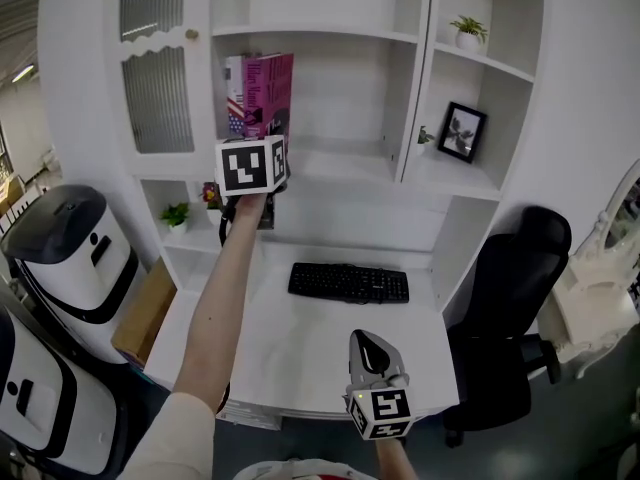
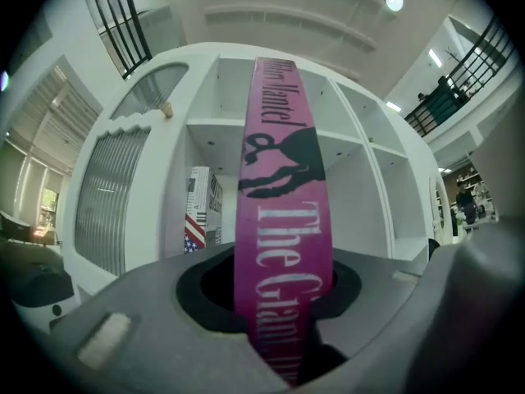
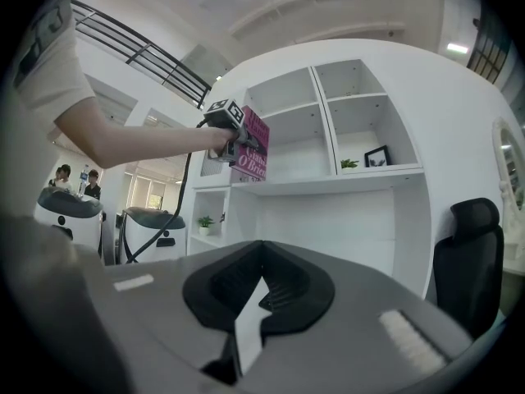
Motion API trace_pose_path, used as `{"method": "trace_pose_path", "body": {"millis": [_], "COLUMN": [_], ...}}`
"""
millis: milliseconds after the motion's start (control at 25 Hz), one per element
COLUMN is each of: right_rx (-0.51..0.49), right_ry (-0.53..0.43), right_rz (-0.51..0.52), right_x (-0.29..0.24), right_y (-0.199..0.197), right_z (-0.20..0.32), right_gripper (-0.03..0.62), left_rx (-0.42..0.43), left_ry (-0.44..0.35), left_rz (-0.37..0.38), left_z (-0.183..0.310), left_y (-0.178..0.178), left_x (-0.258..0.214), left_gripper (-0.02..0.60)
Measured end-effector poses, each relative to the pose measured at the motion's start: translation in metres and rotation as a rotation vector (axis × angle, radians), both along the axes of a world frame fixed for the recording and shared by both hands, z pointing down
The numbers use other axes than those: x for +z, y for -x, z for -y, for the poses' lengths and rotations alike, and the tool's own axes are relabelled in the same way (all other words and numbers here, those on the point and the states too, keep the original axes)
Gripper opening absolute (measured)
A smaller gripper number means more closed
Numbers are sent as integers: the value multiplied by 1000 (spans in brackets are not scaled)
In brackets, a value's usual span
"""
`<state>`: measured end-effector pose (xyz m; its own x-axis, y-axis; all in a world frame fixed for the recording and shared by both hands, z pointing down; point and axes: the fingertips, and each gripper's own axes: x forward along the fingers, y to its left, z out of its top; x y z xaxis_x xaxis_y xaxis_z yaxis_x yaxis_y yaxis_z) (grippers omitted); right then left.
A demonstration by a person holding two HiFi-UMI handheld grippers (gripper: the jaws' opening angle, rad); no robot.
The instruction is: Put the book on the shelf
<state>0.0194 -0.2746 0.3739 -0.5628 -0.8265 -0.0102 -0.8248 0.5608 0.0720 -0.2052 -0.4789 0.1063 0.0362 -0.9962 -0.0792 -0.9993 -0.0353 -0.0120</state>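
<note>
A pink book [image 1: 268,93] is held upright in front of the white shelf unit's middle compartment [image 1: 340,163]. My left gripper [image 1: 252,165] is shut on its lower end. In the left gripper view the book's spine [image 2: 283,179] rises straight up from between the jaws of that gripper [image 2: 279,294]. A second book with a flag pattern [image 1: 235,103] stands at the left of the same compartment, just beside the pink one; it also shows behind the spine [image 2: 199,220]. My right gripper [image 1: 375,368] hangs low over the desk's front edge, shut and empty [image 3: 261,257].
A black keyboard [image 1: 348,282] lies on the white desk. A black office chair [image 1: 510,308] stands at the right. The right-hand shelves hold a framed picture [image 1: 461,131] and a potted plant [image 1: 468,31]. White machines [image 1: 70,258] and a cardboard box [image 1: 145,308] stand at the left.
</note>
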Motion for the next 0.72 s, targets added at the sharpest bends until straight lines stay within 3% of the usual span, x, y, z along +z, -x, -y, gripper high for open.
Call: {"method": "trace_pose_path", "body": {"millis": [280, 720], "right_rx": [6, 55], "right_ry": [16, 53], "right_rz": [-2, -5], "right_x": [6, 20], "right_y": [-5, -19], "right_z": [2, 18], "right_gripper": [3, 3], "left_rx": [-37, -21], "left_ry": [60, 65], "left_rz": [12, -25], "left_z": [34, 80], "left_y": [9, 8], "left_x": [12, 16], "left_gripper": [149, 149]}}
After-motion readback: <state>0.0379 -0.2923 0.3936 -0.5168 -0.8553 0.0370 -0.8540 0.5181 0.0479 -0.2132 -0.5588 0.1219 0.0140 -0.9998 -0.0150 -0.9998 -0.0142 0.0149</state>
